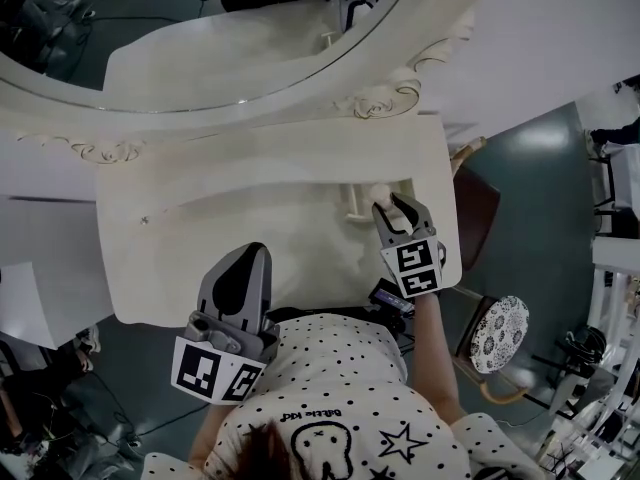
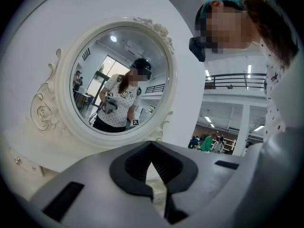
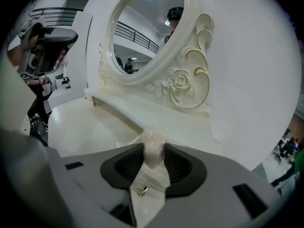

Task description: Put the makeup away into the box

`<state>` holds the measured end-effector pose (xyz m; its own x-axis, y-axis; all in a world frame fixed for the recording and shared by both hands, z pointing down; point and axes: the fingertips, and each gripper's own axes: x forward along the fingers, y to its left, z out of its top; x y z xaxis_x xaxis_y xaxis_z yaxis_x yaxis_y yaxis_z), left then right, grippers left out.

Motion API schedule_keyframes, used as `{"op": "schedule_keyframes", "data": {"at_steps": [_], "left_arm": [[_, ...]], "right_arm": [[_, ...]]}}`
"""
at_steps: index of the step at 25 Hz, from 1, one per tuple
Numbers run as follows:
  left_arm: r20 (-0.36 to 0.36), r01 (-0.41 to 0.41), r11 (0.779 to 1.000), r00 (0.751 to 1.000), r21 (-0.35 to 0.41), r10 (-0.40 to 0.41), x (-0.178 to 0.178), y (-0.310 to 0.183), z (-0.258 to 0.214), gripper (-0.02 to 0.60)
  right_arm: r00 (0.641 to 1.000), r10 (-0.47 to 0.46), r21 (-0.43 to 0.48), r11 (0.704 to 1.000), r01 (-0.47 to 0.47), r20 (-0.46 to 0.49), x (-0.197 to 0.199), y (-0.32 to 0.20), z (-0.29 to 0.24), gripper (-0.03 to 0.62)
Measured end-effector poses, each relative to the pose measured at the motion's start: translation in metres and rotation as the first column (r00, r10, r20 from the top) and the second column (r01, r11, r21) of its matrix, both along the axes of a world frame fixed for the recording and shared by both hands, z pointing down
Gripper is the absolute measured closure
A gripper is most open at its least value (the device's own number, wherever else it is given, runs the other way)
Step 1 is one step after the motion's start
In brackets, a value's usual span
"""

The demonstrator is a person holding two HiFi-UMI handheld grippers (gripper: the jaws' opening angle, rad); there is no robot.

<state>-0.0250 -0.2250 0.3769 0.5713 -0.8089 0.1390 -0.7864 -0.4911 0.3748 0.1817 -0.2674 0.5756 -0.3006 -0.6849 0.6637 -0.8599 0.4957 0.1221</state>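
The right claw is seen closed on a pale pink makeup item, held at lower centre of the right gripper view, over the white bench. The left claw is seen with tips together and nothing held.

Count so far:
- 2 grippers: left gripper, right gripper
- 1 makeup item, pale and translucent
- 1 white dressing table
- 1 oval mirror
- 1 gold knob
- 1 round patterned stool
- 1 person in a dotted shirt
- Background people are too small to count.
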Motion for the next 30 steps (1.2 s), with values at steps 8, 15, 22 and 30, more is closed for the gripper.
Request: {"op": "schedule_keyframes", "data": {"at_steps": [8,15,22,30], "left_arm": [[0.002,0.011,1.000,1.000,-0.001,-0.011,-0.0019,-0.0013,-0.0005,0.586],[-0.006,0.012,1.000,1.000,-0.003,-0.012,-0.0013,-0.0030,-0.0003,0.586],[-0.010,0.021,1.000,1.000,-0.006,-0.021,-0.0022,-0.0034,-0.0001,0.586],[-0.011,0.020,1.000,1.000,-0.005,-0.020,-0.0013,-0.0028,0.0002,0.586]], "right_arm": [[1.000,-0.026,-0.009,1.000,0.026,0.012,0.0004,-0.0043,0.0017,0.447],[1.000,-0.010,-0.014,1.000,0.011,0.013,0.0073,-0.0054,0.0029,0.433],[0.999,-0.020,-0.036,0.999,0.021,0.031,0.0074,-0.0021,0.0058,0.426],[0.999,-0.048,-0.043,0.998,0.049,0.026,0.0035,0.0027,0.0064,0.398]]}}
